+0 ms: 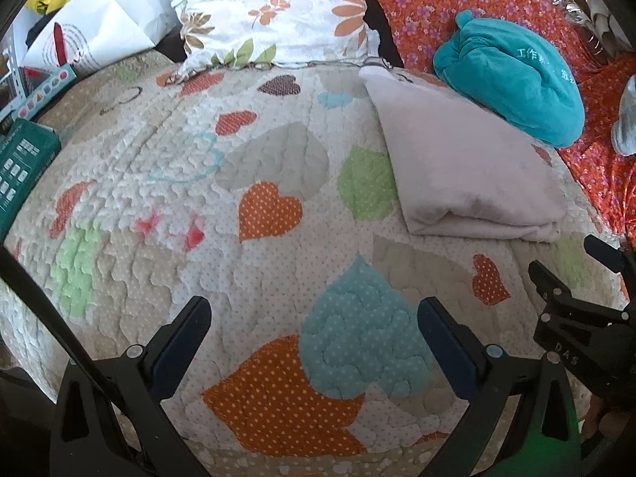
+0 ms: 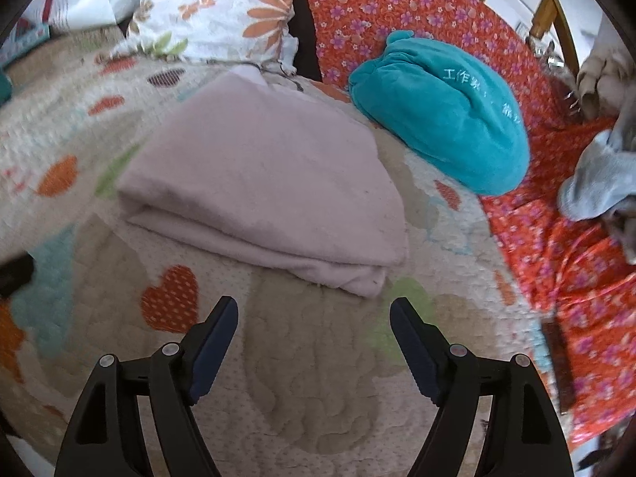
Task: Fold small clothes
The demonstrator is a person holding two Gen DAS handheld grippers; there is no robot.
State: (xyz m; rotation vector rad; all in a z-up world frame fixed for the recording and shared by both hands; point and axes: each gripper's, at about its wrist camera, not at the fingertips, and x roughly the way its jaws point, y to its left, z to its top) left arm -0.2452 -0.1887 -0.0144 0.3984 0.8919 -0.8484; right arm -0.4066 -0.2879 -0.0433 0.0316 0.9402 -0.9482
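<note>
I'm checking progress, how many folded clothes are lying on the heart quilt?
1: the folded pale pink garment lies on the heart quilt, just ahead of the open right gripper. Others may be out of view.

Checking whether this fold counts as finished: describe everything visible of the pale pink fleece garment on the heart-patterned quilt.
The pale pink fleece garment lies folded into a flat, roughly rectangular stack of several layers, whose soft rounded fold edges face the cameras. The fabric looks plush and plain, with no print showing. It rests on the heart-patterned quilt; its far corner meets the teal plush cushion and reaches toward the floral pillow. Neither gripper touches it: the right gripper stands open just short of its near edge, and the left gripper is open over bare quilt.
</note>
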